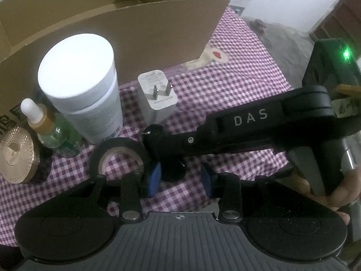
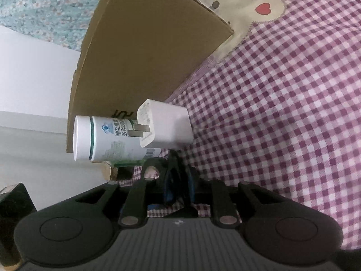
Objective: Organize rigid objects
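Purple-and-white checked cloth (image 1: 225, 85) covers the surface, with an open brown cardboard box (image 1: 135, 33) standing at its far side. In front of the box stand a row of small things: a tall white bottle (image 1: 79, 85) upright, a white plug-in charger (image 1: 155, 97) just to its right with its two metal prongs pointing up, and a small green dropper bottle (image 1: 45, 126) touching the white bottle's left side. A ribbed gold disc (image 1: 15, 158) lies at the far left, and a roll of black tape (image 1: 115, 155) lies flat in front of the white bottle. The left tool (image 1: 180, 179) points steeply down at the cloth just right of the tape, its blue pads apart and not pressing on anything. The right tool (image 2: 180, 185) reaches in from the right, held by a hand (image 1: 338, 192); its pads are drawn close together, with a dark shape between them that cannot be made out. Its tips sit between the tape and the charger.
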The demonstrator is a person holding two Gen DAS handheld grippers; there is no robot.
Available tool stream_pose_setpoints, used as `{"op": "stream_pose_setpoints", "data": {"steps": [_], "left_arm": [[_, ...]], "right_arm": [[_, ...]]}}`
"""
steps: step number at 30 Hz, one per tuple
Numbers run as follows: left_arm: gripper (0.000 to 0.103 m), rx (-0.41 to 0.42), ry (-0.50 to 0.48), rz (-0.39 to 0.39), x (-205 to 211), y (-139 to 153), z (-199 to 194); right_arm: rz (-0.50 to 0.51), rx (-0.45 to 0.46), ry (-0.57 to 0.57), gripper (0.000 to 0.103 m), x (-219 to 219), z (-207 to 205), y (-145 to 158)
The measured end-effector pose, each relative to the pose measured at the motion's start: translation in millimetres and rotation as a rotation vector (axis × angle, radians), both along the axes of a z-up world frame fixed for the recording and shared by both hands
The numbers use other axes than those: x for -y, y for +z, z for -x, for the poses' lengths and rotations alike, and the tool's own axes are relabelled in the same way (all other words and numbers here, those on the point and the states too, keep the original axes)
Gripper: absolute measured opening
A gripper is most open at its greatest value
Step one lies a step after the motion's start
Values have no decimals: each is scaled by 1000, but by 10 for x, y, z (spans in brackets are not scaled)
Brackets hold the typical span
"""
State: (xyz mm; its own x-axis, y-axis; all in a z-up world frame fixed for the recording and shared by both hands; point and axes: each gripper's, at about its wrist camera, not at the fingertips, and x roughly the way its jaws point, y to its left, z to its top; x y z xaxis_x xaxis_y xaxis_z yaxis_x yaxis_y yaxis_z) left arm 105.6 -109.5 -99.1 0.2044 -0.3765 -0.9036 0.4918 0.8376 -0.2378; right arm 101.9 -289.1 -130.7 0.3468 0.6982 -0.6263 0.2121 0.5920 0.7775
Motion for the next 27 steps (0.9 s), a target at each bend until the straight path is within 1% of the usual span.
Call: {"op": "stream_pose_setpoints", "data": {"steps": [8, 14, 19, 21, 25, 27], "left_arm": [[40, -23, 4, -9, 38, -63, -56], [41, -42, 20, 24, 13, -86, -108], [40, -8, -7, 8, 70, -75, -70], [39, 0, -10, 2, 71, -69, -55], [28, -2, -8, 11, 66, -55, -40], [28, 4, -13, 14, 68, -30, -13]], "right_arm": [[-10, -16, 17, 20, 24, 40, -9], [-35, -17, 10, 20, 64, 15, -38], [-6, 6, 26, 21, 4, -4, 7], [5, 15, 30, 20, -23, 4, 22], [45, 28, 37, 20, -49, 41, 80], [59, 28, 34, 19, -55, 79, 110]]}}
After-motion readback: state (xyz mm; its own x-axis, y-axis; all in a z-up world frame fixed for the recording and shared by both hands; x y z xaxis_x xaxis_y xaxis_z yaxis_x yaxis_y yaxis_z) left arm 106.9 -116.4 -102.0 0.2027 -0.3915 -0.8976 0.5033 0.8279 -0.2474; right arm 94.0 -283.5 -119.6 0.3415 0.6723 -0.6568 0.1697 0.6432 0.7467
